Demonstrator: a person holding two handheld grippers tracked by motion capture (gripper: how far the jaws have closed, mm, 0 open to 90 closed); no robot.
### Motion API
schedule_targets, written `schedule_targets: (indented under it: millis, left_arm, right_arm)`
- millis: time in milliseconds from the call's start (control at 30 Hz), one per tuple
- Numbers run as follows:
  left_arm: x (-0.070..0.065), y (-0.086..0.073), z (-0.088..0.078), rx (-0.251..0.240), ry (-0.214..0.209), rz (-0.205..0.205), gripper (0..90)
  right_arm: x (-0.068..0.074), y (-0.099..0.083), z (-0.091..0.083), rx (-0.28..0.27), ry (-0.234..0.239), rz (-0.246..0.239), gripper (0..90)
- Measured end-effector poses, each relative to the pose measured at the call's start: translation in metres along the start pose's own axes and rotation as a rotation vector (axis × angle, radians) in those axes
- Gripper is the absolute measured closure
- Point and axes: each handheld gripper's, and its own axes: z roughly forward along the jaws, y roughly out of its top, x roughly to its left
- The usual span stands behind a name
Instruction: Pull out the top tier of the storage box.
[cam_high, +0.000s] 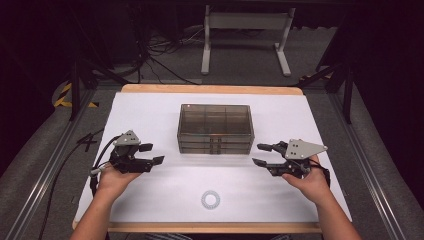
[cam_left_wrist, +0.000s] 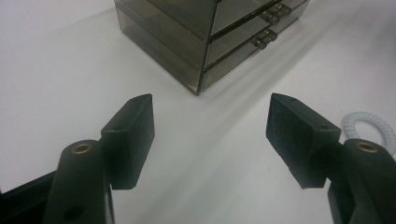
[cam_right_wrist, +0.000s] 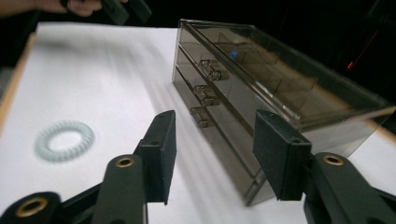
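Nearest us, a pale coiled hair tie (cam_high: 210, 200) lies alone on the white table (cam_high: 150, 105), well apart from both hands. Beyond it we hold the left gripper (cam_high: 151, 154) and the right gripper (cam_high: 261, 154) to either side, jaws spread wide and empty, each pointing inward. Between them, farther back, stands a smoky translucent three-drawer organizer (cam_high: 215, 128), drawers closed, handles facing us.

The smoky translucent plastic drawer box (cam_high: 215, 128), ahead of each hand-held gripper, looks glossy and smooth. The white surface (cam_high: 165, 185) under them is matt with a pale wood edge. The pale coiled plastic hair ring (cam_high: 210, 200) looks ribbed (slightly shiny). Jaw pads are matt black, finely textured, with brass-coloured rivets.
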Motion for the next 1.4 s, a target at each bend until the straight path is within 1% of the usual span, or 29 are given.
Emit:
schedule_targets:
  millis: [33,67,100,167,200,333,367,433,533,667,867,967,1000,1067,1133,1200,1233,1300,1400]
  left_arm:
    - [0.0,0.0,0.0,-0.004,0.002,0.002,33.1]
    - [0.0,0.0,0.0,-0.004,0.002,0.002,33.1]
    - [0.0,0.0,-0.001,-0.005,0.002,-0.003,33.1]
    - [0.0,0.0,-0.001,-0.006,0.003,-0.002,33.2]
    - [0.0,0.0,-0.001,-0.007,0.003,-0.002,33.2]
    - [0.001,-0.001,-0.002,-0.008,0.002,-0.005,33.2]
    - [0.001,-0.001,-0.001,-0.008,0.001,-0.007,33.2]
    - [0.001,-0.001,-0.001,-0.007,0.002,-0.008,33.2]
    - [0.0,0.0,-0.001,-0.007,0.005,-0.001,33.2]
    - [0.0,0.0,-0.001,-0.006,0.003,-0.001,33.2]
    - [0.0,0.0,-0.001,-0.01,0.005,-0.004,33.1]
    - [0.001,0.0,-0.002,-0.011,0.006,-0.002,33.2]
    - [0.001,-0.001,-0.002,-0.011,0.004,-0.003,33.1]
    - [0.001,0.0,-0.002,-0.009,0.002,0.0,33.1]
    - [0.001,0.0,-0.002,-0.011,0.003,0.001,33.1]
    - [0.001,0.0,-0.002,-0.01,0.004,0.001,33.1]
    - [0.001,0.0,-0.002,-0.011,0.003,0.002,33.1]
    - [0.001,0.0,-0.002,-0.011,0.004,-0.001,33.1]
    - [0.001,0.0,-0.002,-0.013,0.004,-0.001,33.1]
  right_arm:
    - [0.001,0.001,0.0,0.004,-0.024,-0.082,50.7]
    - [0.001,0.001,0.0,0.004,-0.024,-0.082,50.7]
    - [0.005,0.003,0.001,0.008,-0.049,-0.167,51.6]
    - [0.008,0.004,0.002,0.024,-0.057,-0.195,51.0]
    - [0.009,0.005,0.003,0.026,-0.066,-0.226,50.7]
    - [0.014,0.007,0.005,0.045,-0.09,-0.289,48.9]
    - [0.016,0.008,0.006,0.051,-0.102,-0.305,48.0]
    - [0.019,0.011,0.009,0.079,-0.131,-0.356,47.3]
    - [0.023,0.015,0.011,0.085,-0.142,-0.395,46.8]
    - [0.028,0.016,0.013,0.106,-0.166,-0.443,46.8]
    - [0.036,0.017,0.017,0.148,-0.196,-0.505,46.5]
    - [0.04,0.019,0.019,0.169,-0.224,-0.543,46.6]
    - [0.041,0.019,0.019,0.172,-0.231,-0.546,46.6]
    - [0.043,0.021,0.019,0.189,-0.248,-0.568,46.8]
    - [0.044,0.021,0.021,0.199,-0.244,-0.566,46.8]
    - [0.046,0.02,0.022,0.22,-0.252,-0.578,47.0]
    - [0.046,0.02,0.023,0.221,-0.252,-0.58,47.1]
    - [0.048,0.021,0.023,0.236,-0.259,-0.603,47.5]
    - [0.051,0.022,0.023,0.241,-0.274,-0.628,47.8]
